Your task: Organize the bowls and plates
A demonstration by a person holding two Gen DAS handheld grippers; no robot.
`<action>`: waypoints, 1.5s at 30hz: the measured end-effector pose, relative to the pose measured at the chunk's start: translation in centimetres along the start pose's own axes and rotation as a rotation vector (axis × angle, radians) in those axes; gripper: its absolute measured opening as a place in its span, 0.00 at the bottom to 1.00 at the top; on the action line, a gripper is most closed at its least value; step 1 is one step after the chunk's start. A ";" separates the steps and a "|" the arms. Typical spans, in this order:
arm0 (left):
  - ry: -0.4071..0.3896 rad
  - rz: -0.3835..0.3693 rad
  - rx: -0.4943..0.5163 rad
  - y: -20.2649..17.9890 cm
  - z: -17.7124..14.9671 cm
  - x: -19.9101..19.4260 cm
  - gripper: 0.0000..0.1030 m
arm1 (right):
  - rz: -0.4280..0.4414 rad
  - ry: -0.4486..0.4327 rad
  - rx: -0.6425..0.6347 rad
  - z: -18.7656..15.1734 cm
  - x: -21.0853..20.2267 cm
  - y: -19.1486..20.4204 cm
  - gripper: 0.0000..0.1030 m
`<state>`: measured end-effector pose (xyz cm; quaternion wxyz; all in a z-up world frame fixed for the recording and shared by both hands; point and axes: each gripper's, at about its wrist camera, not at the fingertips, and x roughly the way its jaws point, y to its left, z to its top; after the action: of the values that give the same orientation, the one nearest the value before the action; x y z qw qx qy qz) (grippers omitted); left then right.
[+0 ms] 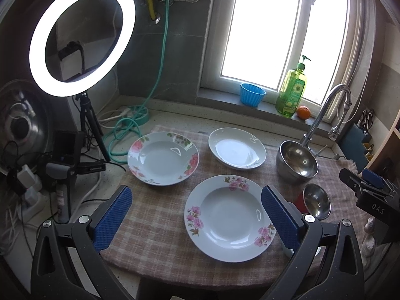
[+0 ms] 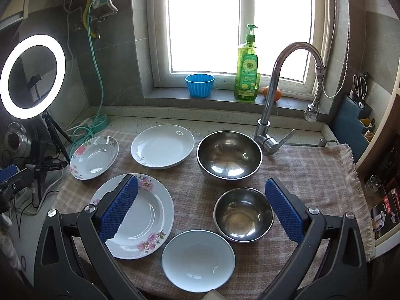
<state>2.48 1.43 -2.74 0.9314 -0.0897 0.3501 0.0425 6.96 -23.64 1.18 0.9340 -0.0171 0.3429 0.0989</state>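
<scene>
From your left wrist view, the small steel bowl (image 1: 317, 201) is partly hidden behind a blue pad, and the pale blue bowl barely shows. In your right wrist view, a pad covers part of the near floral plate (image 2: 145, 225), and the soap bottle's label (image 2: 247, 75) is too small to read.

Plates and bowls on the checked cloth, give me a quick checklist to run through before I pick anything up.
1. Left gripper open and empty: ok.
2. Right gripper open and empty: ok.
3. Large floral-rimmed plate lies flat, nothing on it: ok.
4. Small steel bowl and large steel bowl stand upright, apart from each other: ok.
5. Plain pale shallow bowl sits near the checked cloth's front edge; whether it overhangs: cannot tell.
6. Curved steel faucet stands close behind the large steel bowl, so lifting room there: not ok.
</scene>
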 end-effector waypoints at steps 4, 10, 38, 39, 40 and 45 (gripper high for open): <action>0.013 0.009 0.001 0.4 0.0 0.4 0.99 | 0.041 0.033 -0.018 0.1 1.3 0.6 1.00; 0.036 0.016 0.002 0.8 -0.1 1.5 0.99 | 0.103 0.111 -0.014 0.3 3.8 0.9 0.94; 0.334 -0.040 -0.036 1.7 -4.0 10.2 0.80 | 0.176 0.413 -0.150 -1.7 13.5 4.3 0.58; 0.345 -0.044 -0.042 1.8 -4.2 10.5 0.80 | 0.176 0.416 -0.157 -1.7 13.7 4.4 0.58; 0.354 -0.046 -0.046 1.7 -4.4 10.7 0.80 | 0.176 0.423 -0.163 -1.8 14.0 4.6 0.58; 0.382 -0.035 -0.033 1.4 -4.6 11.6 0.72 | 0.172 0.459 -0.175 -2.2 15.4 4.8 0.52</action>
<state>8.07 2.07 -13.99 0.8470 -0.1173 0.5183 0.0143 16.15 -16.51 -10.26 0.8147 -0.0904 0.5363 0.2009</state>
